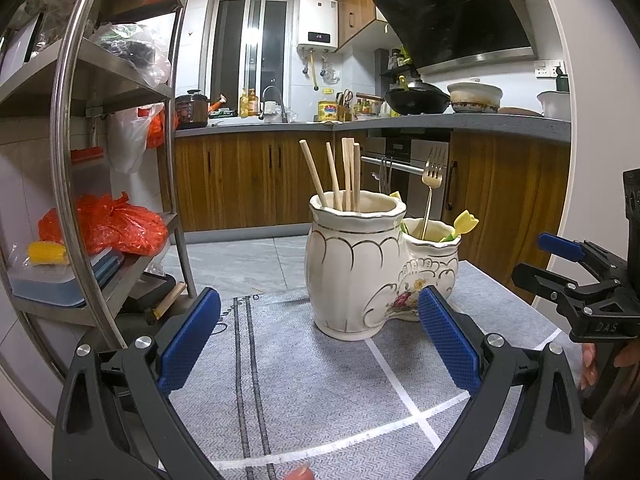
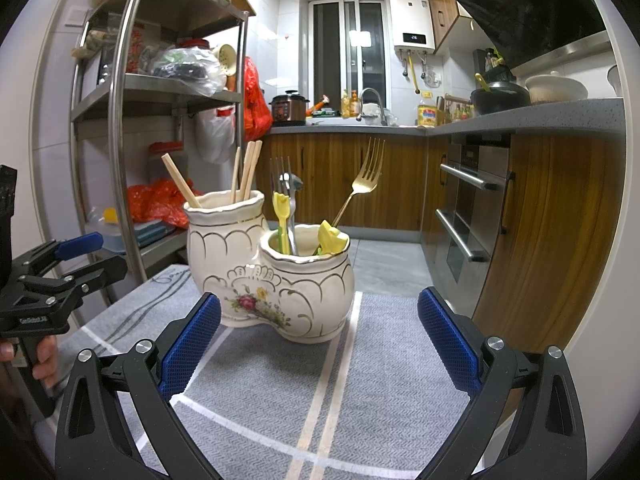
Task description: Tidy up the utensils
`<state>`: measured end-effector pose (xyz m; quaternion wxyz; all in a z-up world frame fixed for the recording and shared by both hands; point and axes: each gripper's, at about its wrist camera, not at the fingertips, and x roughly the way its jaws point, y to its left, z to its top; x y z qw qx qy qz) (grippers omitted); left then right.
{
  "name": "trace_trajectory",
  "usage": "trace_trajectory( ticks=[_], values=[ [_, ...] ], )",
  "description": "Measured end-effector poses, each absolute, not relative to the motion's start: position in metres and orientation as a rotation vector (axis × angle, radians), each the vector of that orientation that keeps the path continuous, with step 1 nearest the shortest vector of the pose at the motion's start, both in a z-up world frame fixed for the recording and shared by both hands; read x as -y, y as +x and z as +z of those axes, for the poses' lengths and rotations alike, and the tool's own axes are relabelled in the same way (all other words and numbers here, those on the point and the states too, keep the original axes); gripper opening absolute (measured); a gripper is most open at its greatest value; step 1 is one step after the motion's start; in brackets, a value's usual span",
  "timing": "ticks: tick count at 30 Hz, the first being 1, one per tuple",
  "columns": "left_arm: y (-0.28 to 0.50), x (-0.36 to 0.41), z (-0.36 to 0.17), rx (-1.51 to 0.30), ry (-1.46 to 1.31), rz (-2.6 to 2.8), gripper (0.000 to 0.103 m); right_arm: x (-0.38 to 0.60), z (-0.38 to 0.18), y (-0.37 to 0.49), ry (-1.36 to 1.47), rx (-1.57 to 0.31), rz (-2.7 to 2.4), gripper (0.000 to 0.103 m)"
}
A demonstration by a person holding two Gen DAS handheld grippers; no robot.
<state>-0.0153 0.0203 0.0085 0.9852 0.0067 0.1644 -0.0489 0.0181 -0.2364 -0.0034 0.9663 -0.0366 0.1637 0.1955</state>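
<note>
A cream two-pot ceramic holder with gold trim and a flower print stands on a grey table mat. Several wooden chopsticks stand in its taller pot. The lower pot holds a gold fork, a silver fork and yellow plastic utensils. My left gripper is open and empty, just short of the holder. My right gripper is open and empty on the holder's other side.
A steel shelf rack with bags and boxes stands close by the table's left side. Wooden cabinets, an oven and a countertop with pots lie beyond a tiled floor. A hand holds the left gripper's handle.
</note>
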Motion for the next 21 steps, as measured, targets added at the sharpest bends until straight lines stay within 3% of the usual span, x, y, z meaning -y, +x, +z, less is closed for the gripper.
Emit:
trace_trajectory(
  ticks=[21],
  values=[
    [-0.0206, -0.0201, 0.0109, -0.319, 0.015, -0.086, 0.098, 0.236, -0.0036, 0.0179, -0.075, -0.334, 0.396, 0.098]
  ],
)
